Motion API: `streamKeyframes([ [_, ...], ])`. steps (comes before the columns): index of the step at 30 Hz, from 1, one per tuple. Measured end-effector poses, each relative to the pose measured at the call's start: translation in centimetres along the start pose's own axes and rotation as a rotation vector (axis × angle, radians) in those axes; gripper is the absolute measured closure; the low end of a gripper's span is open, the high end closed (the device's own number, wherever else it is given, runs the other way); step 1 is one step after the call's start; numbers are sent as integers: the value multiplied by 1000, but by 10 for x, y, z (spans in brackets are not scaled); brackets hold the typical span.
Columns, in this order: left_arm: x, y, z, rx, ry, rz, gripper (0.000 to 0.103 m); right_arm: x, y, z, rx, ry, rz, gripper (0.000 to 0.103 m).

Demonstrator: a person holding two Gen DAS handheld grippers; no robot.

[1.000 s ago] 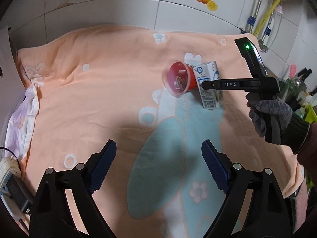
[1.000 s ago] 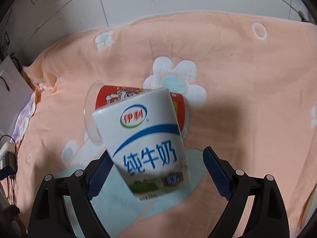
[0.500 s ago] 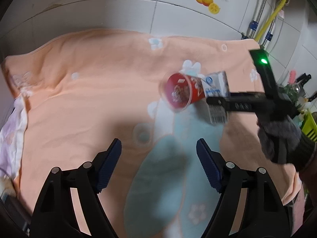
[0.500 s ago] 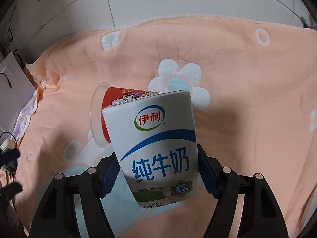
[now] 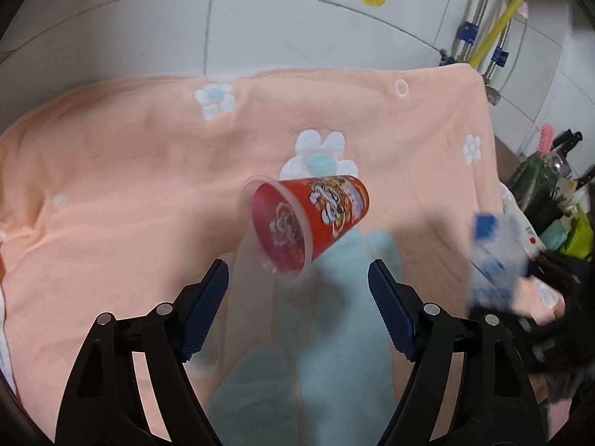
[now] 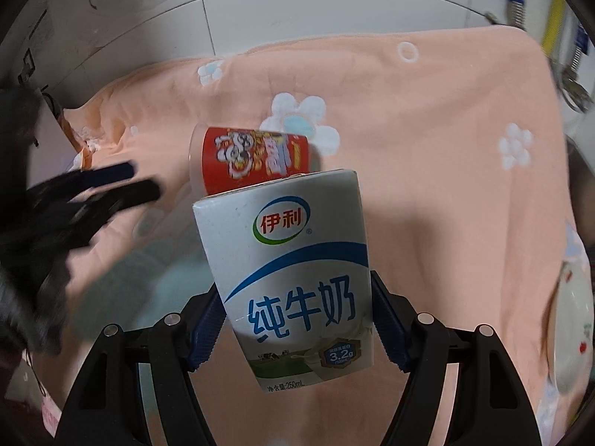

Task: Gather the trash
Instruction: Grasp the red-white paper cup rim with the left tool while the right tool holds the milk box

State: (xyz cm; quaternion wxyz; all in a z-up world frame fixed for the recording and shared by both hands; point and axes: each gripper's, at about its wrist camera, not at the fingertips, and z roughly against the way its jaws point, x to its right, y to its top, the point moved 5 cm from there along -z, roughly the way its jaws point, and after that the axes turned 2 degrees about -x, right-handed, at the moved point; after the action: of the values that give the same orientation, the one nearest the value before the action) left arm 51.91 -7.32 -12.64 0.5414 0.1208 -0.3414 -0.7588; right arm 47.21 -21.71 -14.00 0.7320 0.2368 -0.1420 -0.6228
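Note:
A red plastic cup (image 5: 308, 223) lies on its side on the orange flowered blanket (image 5: 111, 171), mouth towards me. My left gripper (image 5: 297, 297) hovers just in front of it, open, with nothing between its blue pads. My right gripper (image 6: 297, 323) is shut on a white and blue milk carton (image 6: 293, 271), held upright above the blanket. The red cup (image 6: 256, 160) shows behind the carton. In the left wrist view the carton (image 5: 494, 252) is a blur at the right edge. The left gripper (image 6: 141, 182) appears blurred at the left of the right wrist view.
A white tiled wall (image 5: 297, 29) backs the blanket. Pipes and a yellow hose (image 5: 498, 15) run at the upper right. Knives and kitchen items (image 5: 550, 186) crowd the right side. A white bowl (image 6: 572, 327) sits past the blanket's right edge.
The right gripper shut on the milk carton and lifted it away from the cup. The left gripper moved in towards the red cup, its jaws slightly narrower.

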Motion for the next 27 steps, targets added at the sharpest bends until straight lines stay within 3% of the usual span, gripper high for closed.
streamKeyframes([
  [6, 4, 15, -29, -30, -54, 21, 33, 12, -39, 22, -2, 4, -23, 34],
  [11, 8, 19, -48, -54, -103, 50, 56, 13, -60, 31, -4, -2, -30, 34],
  [15, 15, 16, -57, -72, -123, 61, 86, 10, -73, 37, -7, 1, -39, 34],
  [19, 18, 10, -47, -48, -139, 82, 97, 6, -80, 45, 0, 6, -45, 34],
  [27, 26, -15, 0, -16, -135, 72, 100, -8, -93, 58, 14, 28, -43, 34],
])
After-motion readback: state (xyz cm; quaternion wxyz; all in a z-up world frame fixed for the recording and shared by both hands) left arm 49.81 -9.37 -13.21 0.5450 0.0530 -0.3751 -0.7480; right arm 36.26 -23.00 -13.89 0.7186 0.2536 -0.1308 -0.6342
